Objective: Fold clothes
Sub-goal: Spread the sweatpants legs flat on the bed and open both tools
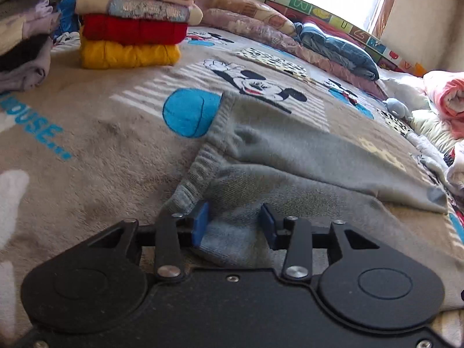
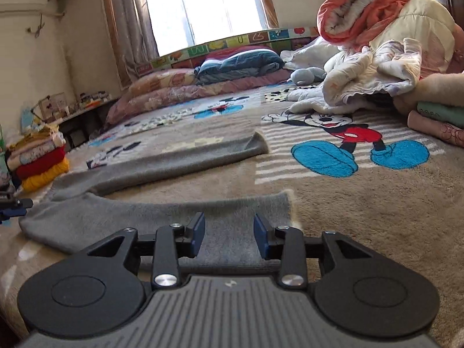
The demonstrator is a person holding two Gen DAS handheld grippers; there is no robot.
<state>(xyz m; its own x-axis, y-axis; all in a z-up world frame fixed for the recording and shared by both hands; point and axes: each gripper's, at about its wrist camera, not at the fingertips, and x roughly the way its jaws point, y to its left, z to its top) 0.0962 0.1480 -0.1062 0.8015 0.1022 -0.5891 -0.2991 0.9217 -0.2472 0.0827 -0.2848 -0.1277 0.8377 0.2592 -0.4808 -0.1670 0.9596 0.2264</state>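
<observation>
Left gripper (image 1: 234, 224): fingers spread apart, straddling the waistband end of the grey trousers (image 1: 290, 159), gripping nothing. Right gripper (image 2: 229, 236): fingers likewise parted over a leg cuff, cloth lying between them unclamped. The trousers lie flat on the Mickey Mouse blanket (image 2: 362, 203); folded stack (image 1: 130, 29) beyond.

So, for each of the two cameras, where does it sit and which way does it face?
Left wrist: sits low over the waistband end of the grey pants, facing the folded stack; the open left hand-held gripper shows.
Right wrist: sits low over a leg end of the pants, facing the window; the open right hand-held gripper shows.
Shared: pants, stack, Mickey blanket.
</observation>
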